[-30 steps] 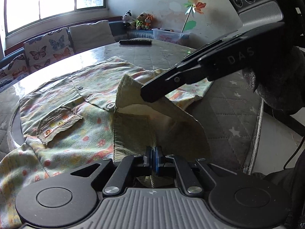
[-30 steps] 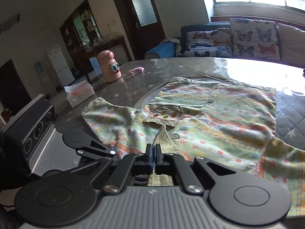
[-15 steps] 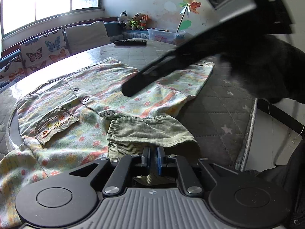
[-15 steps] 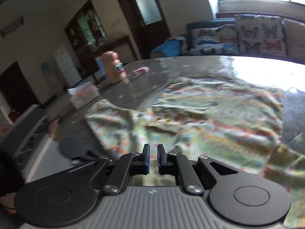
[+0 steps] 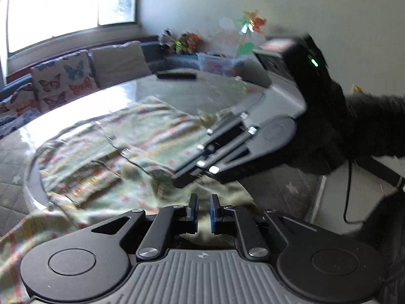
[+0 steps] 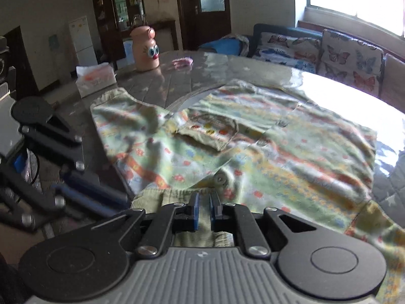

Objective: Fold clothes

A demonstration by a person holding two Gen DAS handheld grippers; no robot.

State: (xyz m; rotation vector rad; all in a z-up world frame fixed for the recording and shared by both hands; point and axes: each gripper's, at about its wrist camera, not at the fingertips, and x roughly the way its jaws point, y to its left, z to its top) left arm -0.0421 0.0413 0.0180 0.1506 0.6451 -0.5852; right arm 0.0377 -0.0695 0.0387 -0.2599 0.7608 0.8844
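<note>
Shirt [image 6: 265, 152], a pale green one printed with small flowers and stripes, lies spread flat on the round tabletop [image 6: 202, 76], filling most of its near half. In the right wrist view its chest pocket [image 6: 210, 134] sits just above centre, a sleeve [image 6: 119, 116] runs out toward 10 o'clock, and a snap button [image 6: 219, 178] lies just past the tool tips. The olive ribbed collar [image 6: 164, 195] lies bunched at the near edge, at 6 o'clock.

Right tool [image 6: 204, 209] hovers low over that collar with its blue-padded fingers [image 6: 195, 212] a narrow gap apart; cloth shows in the gap, but nothing is pinched. Left tool [image 5: 203, 211] is likewise set narrow, its fingers [image 5: 193, 209] apart over the shirt's near edge and gripping nothing. In the left wrist view the right tool's black body crosses in from 3 o'clock, above the shirt [image 5: 131, 147]; the picture is blurred there. In the right wrist view the left tool shows at 9 o'clock, beside the sleeve.

Farther out, a peach bottle with cartoon eyes [image 6: 146, 49] stands on the tabletop at 11 o'clock, with a pink scrap [image 6: 182, 62] near it. A dark remote [image 5: 176, 75] lies at the tabletop's far side in the left wrist view. Butterfly cushions [image 6: 351, 58] line a sofa under the window.
</note>
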